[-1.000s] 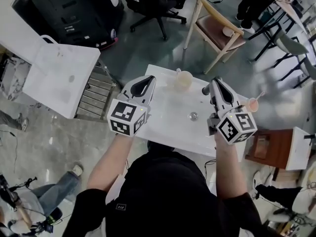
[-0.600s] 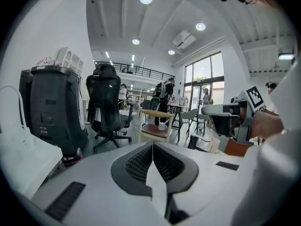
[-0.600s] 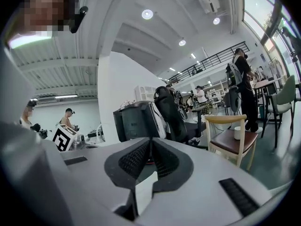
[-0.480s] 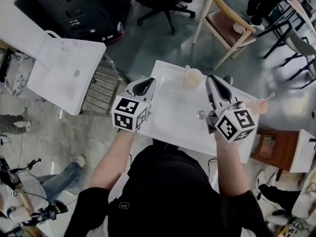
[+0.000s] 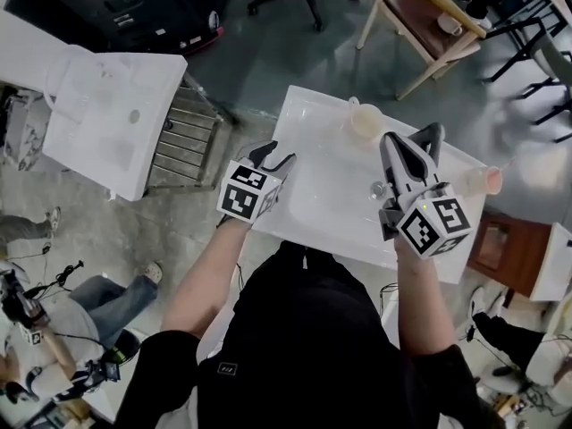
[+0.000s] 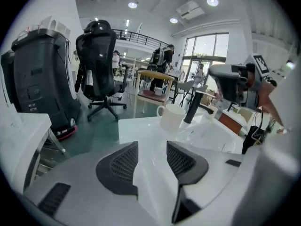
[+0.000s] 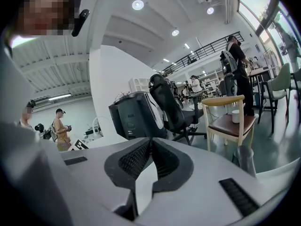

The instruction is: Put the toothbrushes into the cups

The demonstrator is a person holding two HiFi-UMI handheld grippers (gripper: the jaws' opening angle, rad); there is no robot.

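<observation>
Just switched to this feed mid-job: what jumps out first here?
A white moulded washbasin top fills the middle of the head view. Near its left edge the left gripper has just been opening its jaws, with nothing between them. The right gripper, over the right side, is shut and empty. A cream mug stands at the basin's far edge, and a pale pink cup at its right corner.

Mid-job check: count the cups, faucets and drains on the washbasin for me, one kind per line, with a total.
Cups: 2, a cream mug and a pink cup
Faucet: 1
Drain: 1
Total: 4
</observation>
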